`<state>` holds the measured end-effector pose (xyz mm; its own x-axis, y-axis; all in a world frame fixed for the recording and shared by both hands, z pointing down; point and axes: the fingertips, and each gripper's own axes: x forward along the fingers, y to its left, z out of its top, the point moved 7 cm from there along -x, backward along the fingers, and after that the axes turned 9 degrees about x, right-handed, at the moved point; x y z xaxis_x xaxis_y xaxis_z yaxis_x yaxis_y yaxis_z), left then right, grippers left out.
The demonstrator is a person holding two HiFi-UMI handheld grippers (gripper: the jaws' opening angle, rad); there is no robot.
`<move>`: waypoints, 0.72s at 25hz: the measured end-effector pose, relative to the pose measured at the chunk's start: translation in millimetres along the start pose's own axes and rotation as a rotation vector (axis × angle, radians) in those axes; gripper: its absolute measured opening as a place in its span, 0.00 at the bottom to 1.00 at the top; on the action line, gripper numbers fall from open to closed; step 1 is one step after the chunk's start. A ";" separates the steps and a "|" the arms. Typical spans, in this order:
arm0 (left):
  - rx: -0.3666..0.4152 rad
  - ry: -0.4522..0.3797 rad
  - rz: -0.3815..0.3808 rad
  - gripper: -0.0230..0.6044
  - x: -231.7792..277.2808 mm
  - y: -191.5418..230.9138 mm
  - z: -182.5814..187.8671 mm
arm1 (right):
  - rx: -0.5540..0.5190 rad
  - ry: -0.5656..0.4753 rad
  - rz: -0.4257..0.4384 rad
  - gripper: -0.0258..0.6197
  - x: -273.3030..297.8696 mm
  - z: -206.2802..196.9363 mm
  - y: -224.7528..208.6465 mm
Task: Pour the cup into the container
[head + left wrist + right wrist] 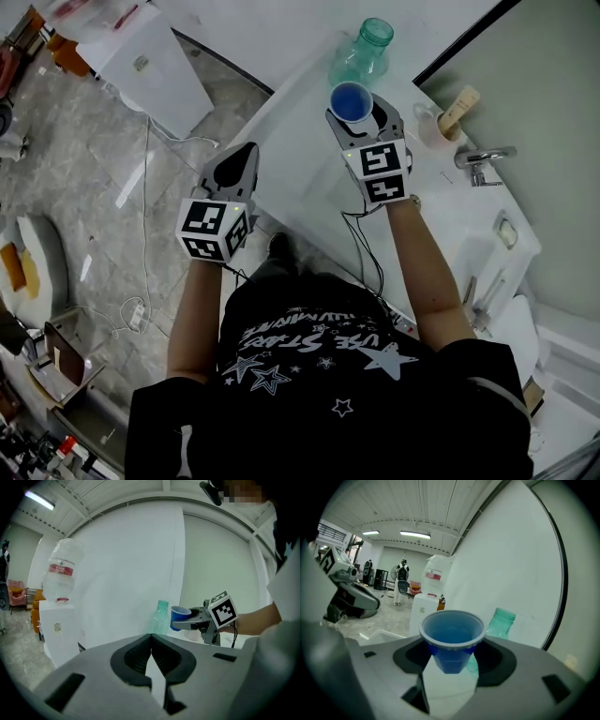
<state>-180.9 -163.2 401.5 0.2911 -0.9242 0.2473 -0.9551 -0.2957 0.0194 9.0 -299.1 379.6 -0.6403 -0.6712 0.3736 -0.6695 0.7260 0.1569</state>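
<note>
**Hidden, cropped and unresolved parts at the counter.**

Right gripper view: the lower half of the green bottle [501, 619] stands behind the blue cup [451, 632] and the body of the right gripper [450, 665]. The cup's base is sunk between the jaws, and its even blue interior may be liquid or bare plastic. Left gripper view: the left gripper [151, 649] covers the bottle's foot. Head view: the water dispenser [141, 56] is cut by the top edge. Distant figures [401, 584] are too small to resolve.
</note>
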 end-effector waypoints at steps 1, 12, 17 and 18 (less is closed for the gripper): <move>-0.001 0.005 0.004 0.05 -1.7 0.4 -3.0 | 0.004 -0.009 0.019 0.47 1.4 -4.0 6.6; -0.035 0.051 0.029 0.05 -10.8 4.6 -30.5 | 0.065 -0.009 0.194 0.47 18.4 -59.7 68.1; -0.053 0.077 0.038 0.05 -12.2 6.5 -43.7 | 0.072 0.026 0.226 0.47 27.3 -80.4 79.2; -0.055 0.083 0.039 0.05 -12.7 6.3 -46.3 | 0.071 0.034 0.230 0.47 28.8 -84.5 80.9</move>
<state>-193.2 -142.1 443.4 0.2499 -0.9108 0.3285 -0.9680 -0.2437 0.0606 -31.9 -247.1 480.3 -0.7668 -0.4829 0.4228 -0.5331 0.8460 -0.0006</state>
